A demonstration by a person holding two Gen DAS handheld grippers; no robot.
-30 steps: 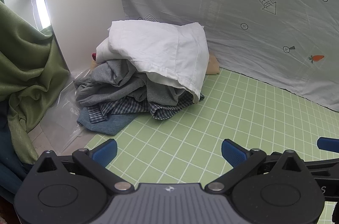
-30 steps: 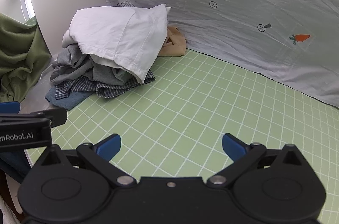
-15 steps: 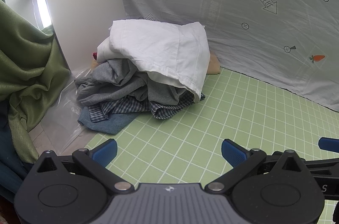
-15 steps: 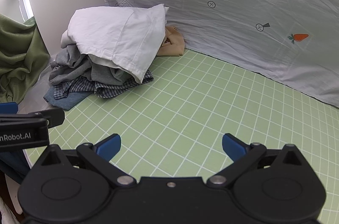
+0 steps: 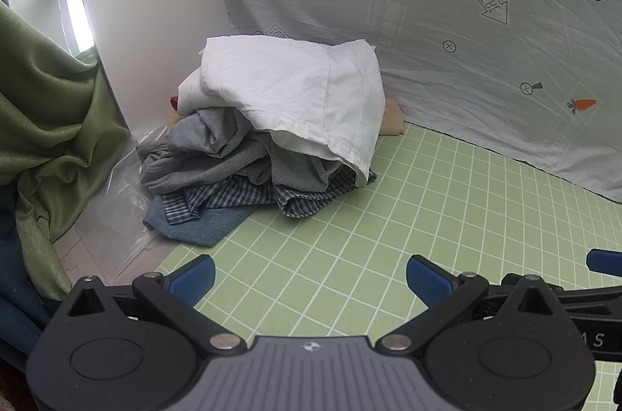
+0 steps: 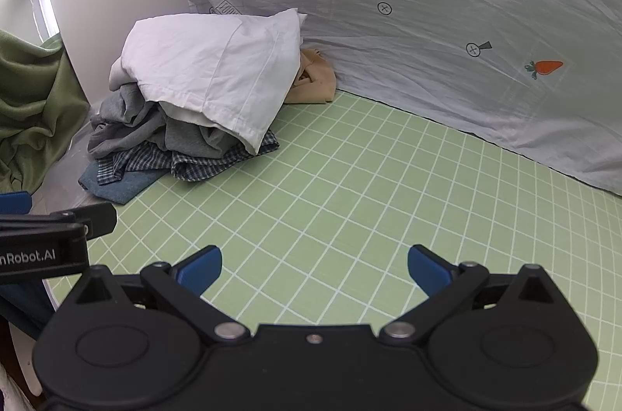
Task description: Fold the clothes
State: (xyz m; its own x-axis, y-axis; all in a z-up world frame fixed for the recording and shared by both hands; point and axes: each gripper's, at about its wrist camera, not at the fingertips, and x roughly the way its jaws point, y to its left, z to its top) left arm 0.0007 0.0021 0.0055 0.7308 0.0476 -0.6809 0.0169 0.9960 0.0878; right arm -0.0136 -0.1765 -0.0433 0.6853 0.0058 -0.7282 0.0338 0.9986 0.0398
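Note:
A heap of clothes lies at the far left of the green grid mat (image 5: 350,236) (image 6: 350,201). On top is a white garment (image 5: 295,88) (image 6: 210,69), under it grey cloth (image 5: 217,150) (image 6: 132,123), a blue checked shirt (image 5: 241,195) (image 6: 202,164) and blue denim (image 5: 202,222) (image 6: 116,187). A tan garment (image 6: 315,80) lies behind the heap. My left gripper (image 5: 311,279) is open and holds nothing, well short of the heap. My right gripper (image 6: 315,267) is open too, over bare mat; the left gripper's body (image 6: 50,236) shows at its left edge.
A grey sheet printed with carrots (image 5: 466,42) (image 6: 447,34) hangs along the back of the mat. A white cabinet (image 5: 155,30) stands at the back left with grey cloth on top. Green drapery (image 5: 50,123) and clear plastic (image 5: 112,220) lie left of the heap.
Both views have shifted only slightly; the heap sits a touch further left in the right wrist view. Both grippers stay open and nothing has been taken hold of.

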